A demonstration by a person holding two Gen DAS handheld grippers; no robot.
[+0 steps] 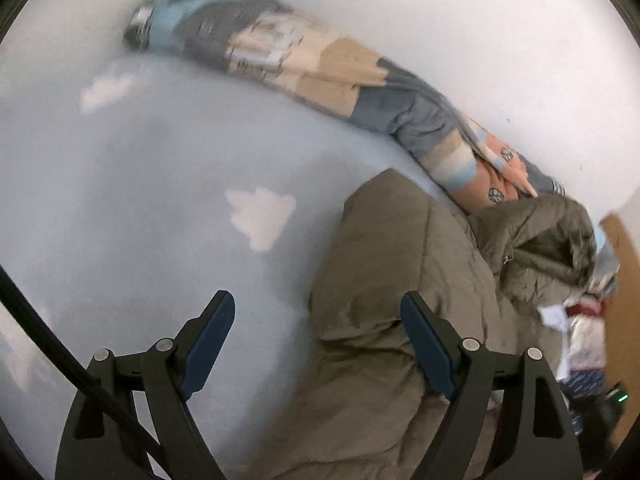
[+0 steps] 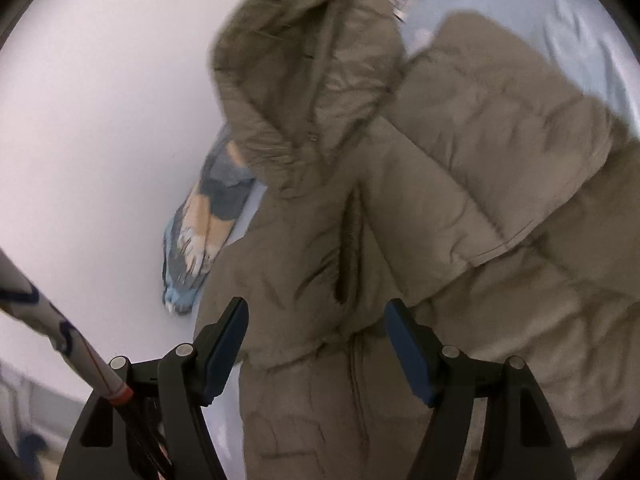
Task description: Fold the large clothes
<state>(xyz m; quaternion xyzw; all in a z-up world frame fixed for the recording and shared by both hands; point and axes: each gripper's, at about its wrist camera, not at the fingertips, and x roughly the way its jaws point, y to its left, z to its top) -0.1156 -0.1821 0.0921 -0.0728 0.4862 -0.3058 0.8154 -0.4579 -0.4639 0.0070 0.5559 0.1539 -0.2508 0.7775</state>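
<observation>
An olive-brown puffy hooded coat (image 1: 384,280) lies on a light blue sheet with white clouds (image 1: 160,208). Its fur-trimmed hood (image 1: 560,236) lies at the right. My left gripper (image 1: 318,316) is open and empty above the coat's left edge. In the right wrist view the coat (image 2: 460,200) fills the frame, hood (image 2: 288,80) at the top, one sleeve folded across the body. My right gripper (image 2: 316,320) is open and empty just above the coat's front.
A long patchwork bolster pillow (image 1: 312,60) lies along the white wall (image 1: 480,20); it also shows in the right wrist view (image 2: 208,220). A pile of other clothes (image 1: 584,332) and a brown wooden panel (image 1: 624,280) sit at the right.
</observation>
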